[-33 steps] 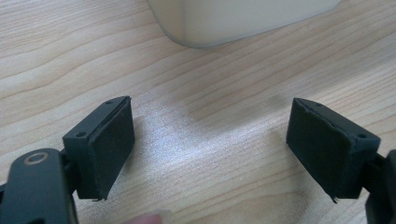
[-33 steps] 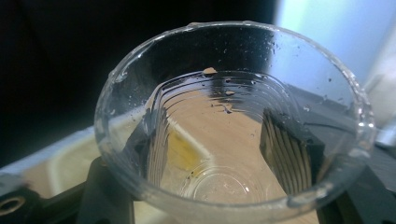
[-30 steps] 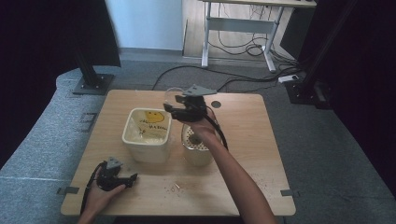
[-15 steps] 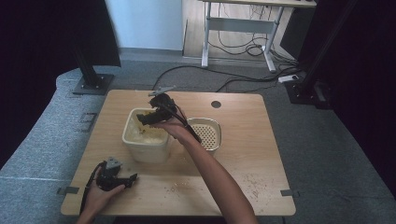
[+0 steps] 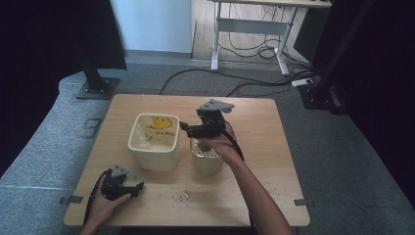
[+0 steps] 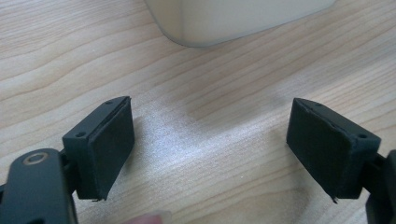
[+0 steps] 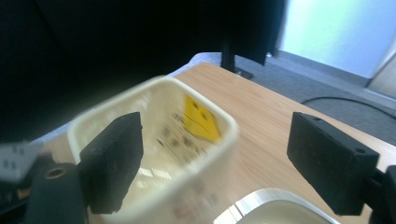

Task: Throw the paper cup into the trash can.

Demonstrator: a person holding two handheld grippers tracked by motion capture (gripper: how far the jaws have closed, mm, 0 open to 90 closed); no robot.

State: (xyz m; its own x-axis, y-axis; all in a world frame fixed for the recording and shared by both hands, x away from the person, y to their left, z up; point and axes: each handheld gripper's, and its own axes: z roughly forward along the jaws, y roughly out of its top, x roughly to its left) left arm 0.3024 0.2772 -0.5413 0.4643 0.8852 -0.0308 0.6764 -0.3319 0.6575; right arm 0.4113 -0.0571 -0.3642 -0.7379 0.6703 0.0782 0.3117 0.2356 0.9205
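Note:
A white square tub [image 5: 151, 142] with a yellow printed bag inside stands mid-table. Right beside it is a round pale container [image 5: 208, 159] with a perforated top. My right gripper [image 5: 187, 128] hovers over that container, jaws pointing left toward the tub, open and empty. In the right gripper view the blurred tub [image 7: 159, 140] lies just ahead between the open fingers [image 7: 116, 158], with the round container's rim [image 7: 271, 205] below. My left gripper [image 5: 136, 187] rests at the table's front left, open. In the left gripper view the tub's base [image 6: 233, 18] is just beyond it.
Small crumbs [image 5: 185, 196] lie on the wooden table [image 5: 274, 147] in front of the containers. A black stand base [image 5: 95, 88] sits on the floor at back left, and cables [image 5: 244, 85] run behind the table.
My right gripper swung left over the tub, then came back right above the round container. The left gripper stayed put.

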